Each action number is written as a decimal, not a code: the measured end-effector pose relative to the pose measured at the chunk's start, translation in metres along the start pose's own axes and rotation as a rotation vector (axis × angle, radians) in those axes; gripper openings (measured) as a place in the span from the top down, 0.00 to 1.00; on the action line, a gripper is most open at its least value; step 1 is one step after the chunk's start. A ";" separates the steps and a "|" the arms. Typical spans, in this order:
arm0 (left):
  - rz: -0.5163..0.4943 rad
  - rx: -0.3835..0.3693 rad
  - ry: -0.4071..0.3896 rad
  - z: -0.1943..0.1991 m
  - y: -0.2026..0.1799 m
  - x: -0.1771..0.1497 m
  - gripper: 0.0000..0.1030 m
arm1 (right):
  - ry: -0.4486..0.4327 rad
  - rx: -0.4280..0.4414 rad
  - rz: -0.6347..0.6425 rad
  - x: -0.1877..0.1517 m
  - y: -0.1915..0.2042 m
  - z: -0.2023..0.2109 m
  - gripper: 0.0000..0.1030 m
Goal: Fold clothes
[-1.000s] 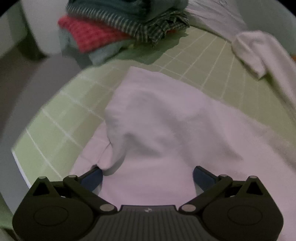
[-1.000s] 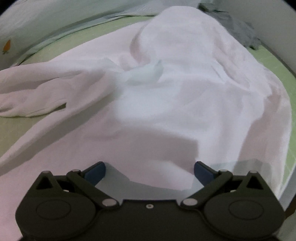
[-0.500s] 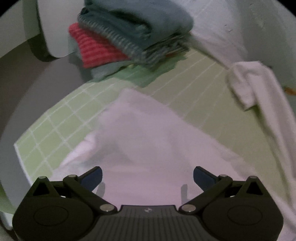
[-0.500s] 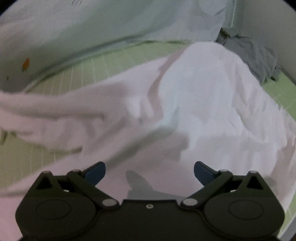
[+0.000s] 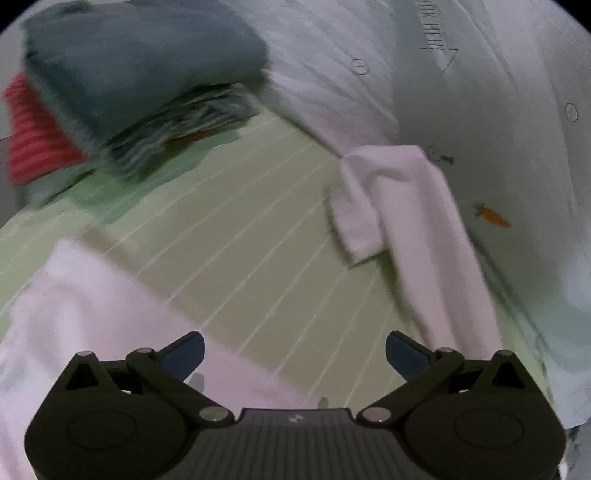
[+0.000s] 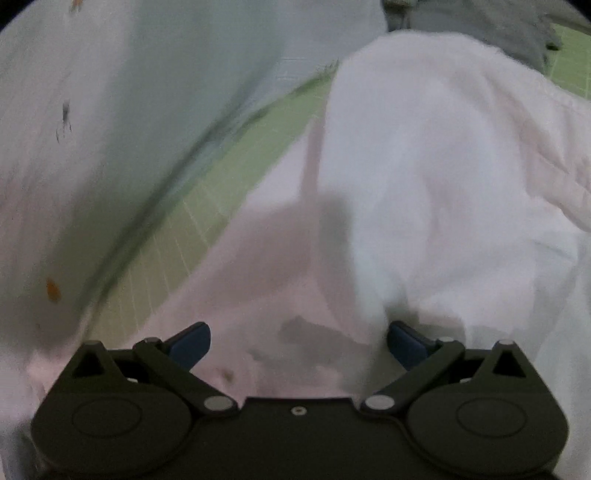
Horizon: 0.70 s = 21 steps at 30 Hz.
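Observation:
A white garment [image 5: 85, 314] lies spread on the green gridded mat [image 5: 258, 258]. In the left wrist view its body fills the lower left, and one sleeve [image 5: 399, 206] stretches along the right with its cuff folded over. My left gripper [image 5: 293, 352] is open above the mat, just past the garment's edge, holding nothing. In the right wrist view the white garment [image 6: 424, 177] bulges up on the right and lies flat in the middle. My right gripper [image 6: 297, 343] is open low over the cloth, its right finger against the bulge.
A stack of folded clothes [image 5: 122, 81], grey-blue on top with striped and red pieces below, sits at the mat's far left. A pale sheet with small carrot prints [image 5: 517, 147] runs along the back. A grey garment [image 6: 480, 22] lies at the far right end.
Both grippers have tilted up and moved forward over the garment. The left one now looks past the cloth edge at bare mat and the sleeve. Both stayed open.

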<state>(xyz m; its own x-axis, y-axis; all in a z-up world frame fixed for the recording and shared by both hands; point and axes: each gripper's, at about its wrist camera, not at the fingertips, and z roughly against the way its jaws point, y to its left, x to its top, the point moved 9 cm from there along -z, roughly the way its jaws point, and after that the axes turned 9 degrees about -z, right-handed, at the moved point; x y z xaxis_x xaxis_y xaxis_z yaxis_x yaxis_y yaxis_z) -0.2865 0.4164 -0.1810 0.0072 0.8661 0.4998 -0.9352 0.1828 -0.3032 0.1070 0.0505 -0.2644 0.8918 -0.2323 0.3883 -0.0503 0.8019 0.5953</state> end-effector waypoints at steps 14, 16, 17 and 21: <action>-0.042 -0.034 0.061 -0.136 -0.039 0.076 0.23 | -0.063 0.029 -0.124 0.018 -0.004 -0.019 0.00; -0.092 -0.024 0.057 -0.152 -0.050 0.082 0.23 | -0.055 0.002 -0.077 0.016 0.000 -0.022 0.00; -0.116 -0.017 0.055 -0.160 -0.056 0.086 0.23 | -0.048 -0.008 -0.053 0.015 0.002 -0.023 0.00; -0.133 0.056 0.040 -0.176 -0.061 0.093 0.61 | -0.015 -0.053 0.058 0.008 0.011 -0.028 0.00</action>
<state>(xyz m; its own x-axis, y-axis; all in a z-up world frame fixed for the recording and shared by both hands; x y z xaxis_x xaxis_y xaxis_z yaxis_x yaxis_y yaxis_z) -0.1668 0.5677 -0.2593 0.1459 0.8540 0.4995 -0.9433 0.2723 -0.1901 0.1265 0.0732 -0.2745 0.8811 -0.1922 0.4321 -0.0780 0.8422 0.5335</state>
